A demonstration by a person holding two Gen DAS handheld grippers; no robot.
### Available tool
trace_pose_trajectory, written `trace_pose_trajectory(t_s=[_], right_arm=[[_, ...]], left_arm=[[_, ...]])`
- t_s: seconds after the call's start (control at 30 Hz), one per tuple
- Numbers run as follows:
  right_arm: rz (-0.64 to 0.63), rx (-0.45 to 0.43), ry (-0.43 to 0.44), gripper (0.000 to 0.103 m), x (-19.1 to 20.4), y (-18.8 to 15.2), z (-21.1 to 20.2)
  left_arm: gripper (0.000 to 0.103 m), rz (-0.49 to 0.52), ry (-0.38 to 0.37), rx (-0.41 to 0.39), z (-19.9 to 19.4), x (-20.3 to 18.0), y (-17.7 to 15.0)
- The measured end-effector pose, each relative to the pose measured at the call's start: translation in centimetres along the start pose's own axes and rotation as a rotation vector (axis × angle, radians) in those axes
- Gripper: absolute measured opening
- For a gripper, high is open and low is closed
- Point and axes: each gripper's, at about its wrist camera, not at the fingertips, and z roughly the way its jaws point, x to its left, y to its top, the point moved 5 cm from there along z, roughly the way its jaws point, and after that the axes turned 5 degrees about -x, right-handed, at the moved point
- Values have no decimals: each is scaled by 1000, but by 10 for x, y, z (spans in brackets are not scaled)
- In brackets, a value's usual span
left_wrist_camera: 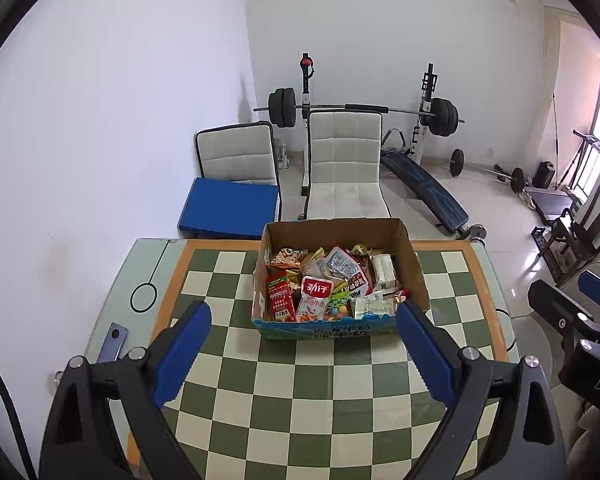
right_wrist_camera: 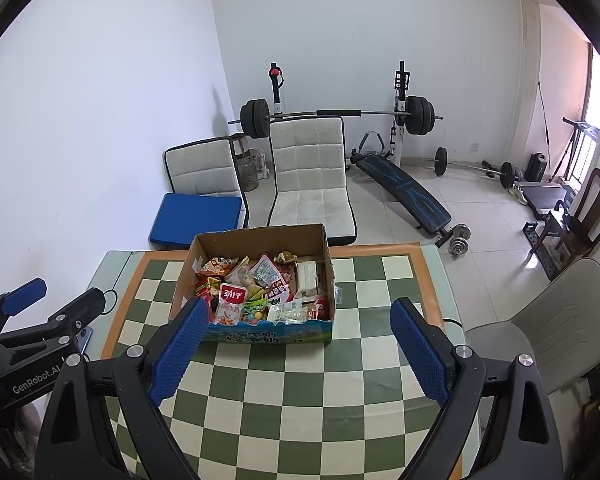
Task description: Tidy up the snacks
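The snacks (left_wrist_camera: 324,288) are all piled in a cardboard box (left_wrist_camera: 414,268) that sits on the far half of the checkered table (left_wrist_camera: 300,392), near its back edge. The packets lie mixed up — a red-and-white pouch (left_wrist_camera: 315,298) at the front, a white carton (left_wrist_camera: 383,270) on the right side. It looks like the sorting has not begun (nothing lies on the table outside the box), so every step seems left to do. The left gripper (left_wrist_camera: 303,354) hangs over the table with its blue fingers spread wide, holding nothing. The right gripper (right_wrist_camera: 296,350) is the same — wide and empty. A phone (left_wrist_camera: 113,342) lies at the table's left edge.
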Motion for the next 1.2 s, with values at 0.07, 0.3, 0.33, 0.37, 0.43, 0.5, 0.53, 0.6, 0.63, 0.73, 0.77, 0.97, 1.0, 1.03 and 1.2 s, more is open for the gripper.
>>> trace_pose_trajectory(t_s=[0.07,0.3,0.33,0.37,0.43,0.5,0.53,0.6,0.63,0.73,0.77,0.97,1.0,1.03,1.2], right_arm=[[1,1,0,94,0,0,0],[21,1,-2,96,-3,-4,4],[24,1,-4,98,-4,-5,5],[28,2,-3,98,-4,-6,6],[28,6,-2,98,-5,-7,7],[29,7,-5,98,-6,-7,7],[30,6,-6,98,-6,-7,7],[30,5,-5,98,-6,-7,7],[31,4,-5,98,-6,-8,7],[26,1,-4,98,-6,-10,9],[26,1,-2,98,-6,-10,9],[27,2,-2,98,-6,-10,9],[27,2,0,98,-6,-9,9],[26,0,-1,98,-6,-9,9],[23,0,-1,98,-5,-9,9]], left_arm=[[95,0,-1,3,2,0,-2],[95,0,0,4,1,0,0],[95,0,-2,6,2,0,-1],[95,1,-2,6,2,0,-1],[95,4,-2,5,4,0,-4],[95,1,-2,6,4,0,-4],[95,1,-3,6,3,0,-4],[95,2,-3,5,3,0,-3],[95,2,-3,3,3,0,-3],[95,7,-4,2,6,-1,-5],[95,6,-3,2,6,-1,-5],[95,5,0,0,4,-1,-6],[95,4,0,0,4,-2,-5],[95,6,0,0,5,-2,-6],[95,7,4,2,3,-2,-7]])
